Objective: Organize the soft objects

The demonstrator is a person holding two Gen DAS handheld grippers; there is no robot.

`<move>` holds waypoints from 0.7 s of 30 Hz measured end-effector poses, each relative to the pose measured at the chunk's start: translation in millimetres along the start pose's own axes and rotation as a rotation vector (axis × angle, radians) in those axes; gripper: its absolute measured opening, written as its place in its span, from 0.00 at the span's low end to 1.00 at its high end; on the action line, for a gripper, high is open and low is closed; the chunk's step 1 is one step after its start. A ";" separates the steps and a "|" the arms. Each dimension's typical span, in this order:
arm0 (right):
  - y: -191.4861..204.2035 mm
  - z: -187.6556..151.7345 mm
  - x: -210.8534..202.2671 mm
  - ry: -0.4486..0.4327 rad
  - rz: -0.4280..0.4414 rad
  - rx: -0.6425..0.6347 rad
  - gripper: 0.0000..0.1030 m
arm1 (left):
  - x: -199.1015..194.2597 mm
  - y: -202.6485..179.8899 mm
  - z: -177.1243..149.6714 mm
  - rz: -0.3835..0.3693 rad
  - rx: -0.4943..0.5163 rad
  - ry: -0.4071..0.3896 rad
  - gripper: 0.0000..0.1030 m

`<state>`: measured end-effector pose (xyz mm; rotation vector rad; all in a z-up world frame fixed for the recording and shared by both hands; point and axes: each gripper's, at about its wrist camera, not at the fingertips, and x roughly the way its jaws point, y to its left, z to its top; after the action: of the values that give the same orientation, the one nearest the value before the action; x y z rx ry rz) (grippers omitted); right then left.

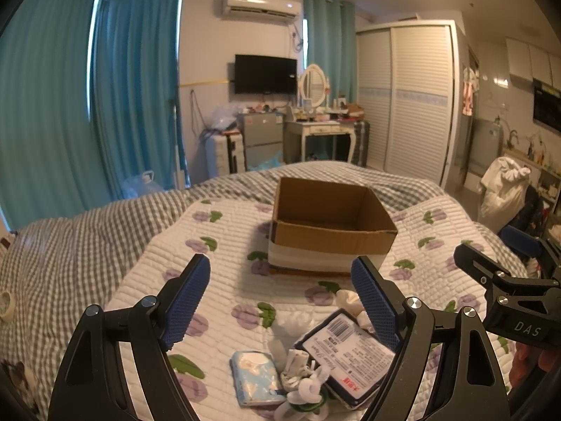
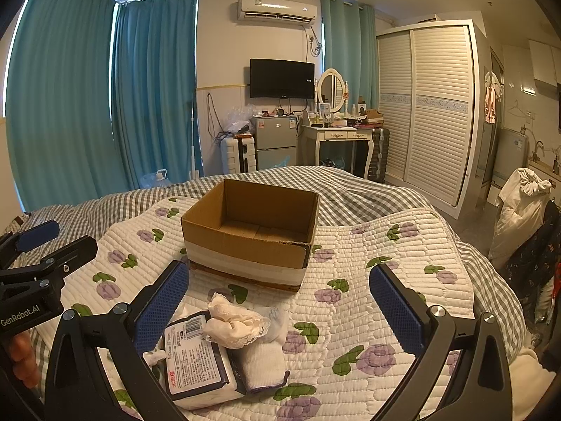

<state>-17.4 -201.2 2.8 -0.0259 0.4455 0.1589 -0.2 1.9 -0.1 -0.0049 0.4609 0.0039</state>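
An open, empty cardboard box (image 1: 329, 224) (image 2: 250, 231) stands on the quilted floral blanket (image 1: 224, 280) (image 2: 368, 308). In front of it lies a pile of soft items: a dark-edged wrapped pack with a label (image 1: 347, 354) (image 2: 196, 358), a light blue tissue pack (image 1: 254, 377), white socks (image 2: 263, 351) and a cream lace cloth (image 2: 233, 324). My left gripper (image 1: 285, 301) is open and empty above the pile. My right gripper (image 2: 280, 310) is open and empty, just right of the pile. Each gripper shows at the edge of the other's view.
The blanket lies on a grey checked bed (image 1: 70, 245). Beyond it are teal curtains (image 1: 133, 87), a small fridge (image 2: 275, 140), a dressing table (image 2: 345, 137) and a white wardrobe (image 2: 427, 105). A chair with clothes (image 2: 522, 207) stands at the right.
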 end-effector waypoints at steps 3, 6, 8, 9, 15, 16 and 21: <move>0.2 -0.1 0.0 0.000 0.000 -0.001 1.00 | -0.1 0.1 0.0 0.000 0.001 0.000 0.82; 0.6 -0.4 0.3 0.000 0.000 -0.002 1.00 | 0.1 0.3 0.0 0.000 -0.001 0.000 0.82; 0.3 0.0 0.3 0.001 0.000 -0.002 1.00 | 0.3 0.6 0.0 0.001 -0.001 0.002 0.82; 0.5 -0.3 0.6 0.001 0.000 0.000 1.00 | 0.2 0.9 0.0 0.001 -0.001 0.003 0.82; 1.3 -1.5 0.7 0.001 0.001 -0.001 1.00 | 0.4 1.0 -0.3 0.000 -0.001 0.003 0.82; 1.3 -1.4 0.6 0.001 0.001 -0.001 1.00 | 0.4 0.9 -0.1 0.000 0.000 0.003 0.82; 1.4 -0.8 0.6 0.001 0.000 -0.001 1.00 | 0.2 0.7 -0.1 0.000 -0.001 0.003 0.82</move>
<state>-17.5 -199.8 1.8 -0.0269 0.4468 0.1588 0.0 2.6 -0.3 -0.0060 0.4635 0.0043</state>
